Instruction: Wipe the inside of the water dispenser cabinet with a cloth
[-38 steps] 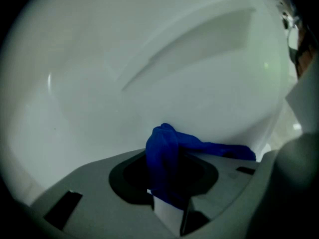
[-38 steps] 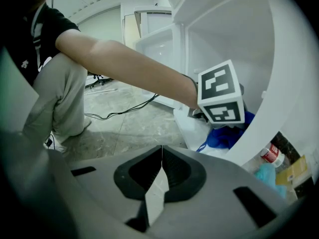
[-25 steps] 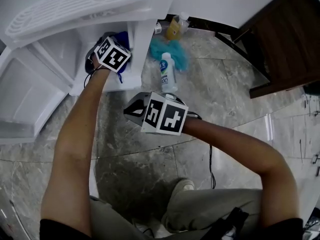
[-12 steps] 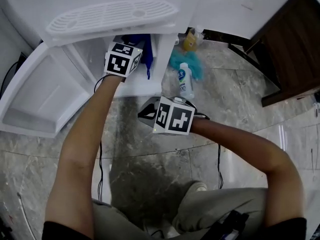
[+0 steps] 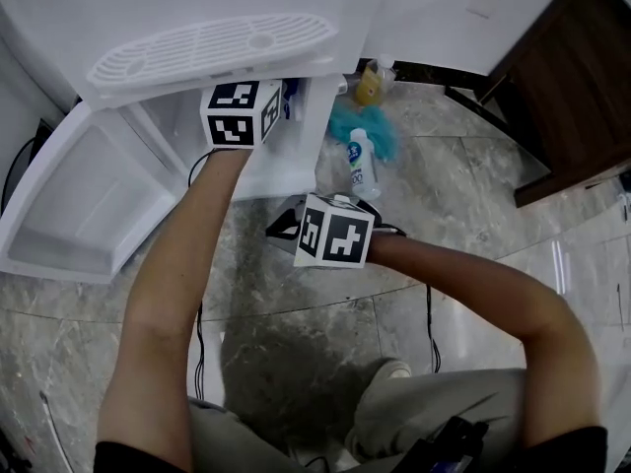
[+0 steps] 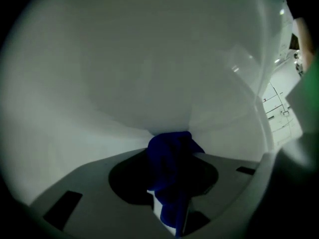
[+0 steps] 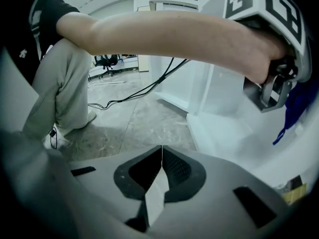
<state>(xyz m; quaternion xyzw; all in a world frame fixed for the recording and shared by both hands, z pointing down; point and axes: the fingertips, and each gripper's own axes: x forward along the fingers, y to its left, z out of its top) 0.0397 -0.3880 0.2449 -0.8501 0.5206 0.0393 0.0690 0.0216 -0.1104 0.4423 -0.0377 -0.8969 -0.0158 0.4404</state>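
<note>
Up goes the left gripper (image 5: 258, 112)! A second ago it was low in the cabinet by the floor panel, and now it sits high, just under the dispenser's slotted drip tray (image 5: 212, 47). The right one has barely budged.

Starting at the left of the head view, the white cabinet door (image 5: 89, 205) hangs wide open. Next to it, the left gripper reaches into the cabinet opening, and its jaws are clamped on the dark blue cloth (image 6: 169, 163). Its own view shows the cloth bunched between the pads and spilling forward, right up against the white inner wall (image 6: 139, 73) where two surfaces meet. A blue corner peeks out beside the marker cube from above.

Moving toward the middle, the right gripper (image 7: 162, 156) hovers outside, over the marble floor (image 5: 444, 195) and angled down. Its jaws are pressed together with nothing between them.

Further right, a white bottle (image 5: 357, 161) with a blue label lies on the floor, touching a fluffy teal cloth (image 5: 373, 134), with a yellow bottle (image 5: 369, 85) just behind. At the far right stands dark wooden furniture (image 5: 562, 77).
</note>
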